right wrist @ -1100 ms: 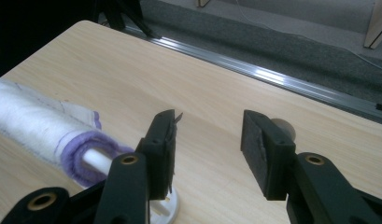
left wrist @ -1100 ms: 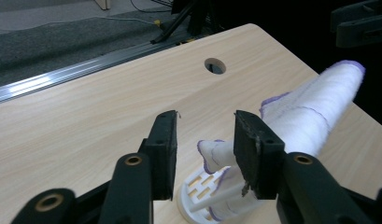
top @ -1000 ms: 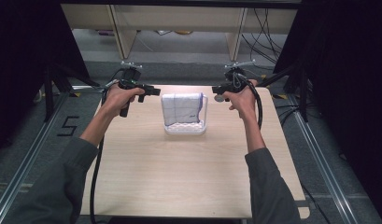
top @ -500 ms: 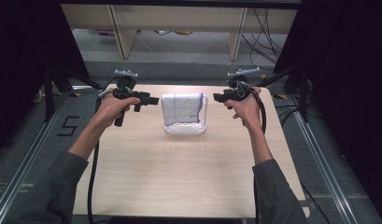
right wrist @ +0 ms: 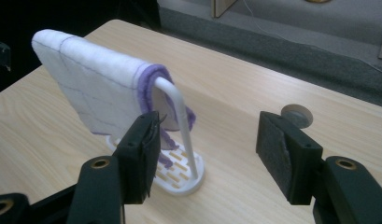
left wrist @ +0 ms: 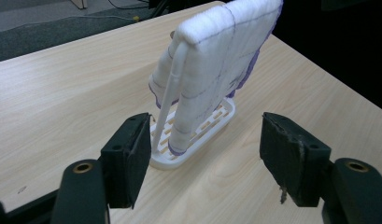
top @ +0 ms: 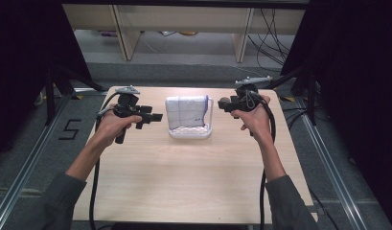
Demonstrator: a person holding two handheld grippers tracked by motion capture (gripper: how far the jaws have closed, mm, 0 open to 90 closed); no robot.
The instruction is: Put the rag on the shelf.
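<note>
A white cloth [top: 186, 111] with purple lines hangs folded over the hoop of a white rack [top: 190, 132] at the far middle of the table. My left gripper [top: 157, 117] is held left of the rack and points at it. It is open, its jaws have just been opening, and nothing is between them. In the left gripper view the cloth [left wrist: 221, 56] and rack [left wrist: 193, 140] stand beyond the left gripper [left wrist: 202, 149]. My right gripper [top: 222, 103] is right of the rack, open, with its jaws also just opening. In the right gripper view the cloth [right wrist: 90, 88] and hoop [right wrist: 177, 105] lie ahead of the right gripper [right wrist: 207, 149].
The wooden table [top: 184, 182] has bare surface on the near side of the rack. A round hole [right wrist: 296, 114] sits in the tabletop near the right gripper. Shelf legs [top: 124, 33] stand behind the table, and dark curtains flank it.
My left hand has drawn back toward the near side and a little lower. The right hand has shifted slightly nearer too. The rack and cloth have stayed put.
</note>
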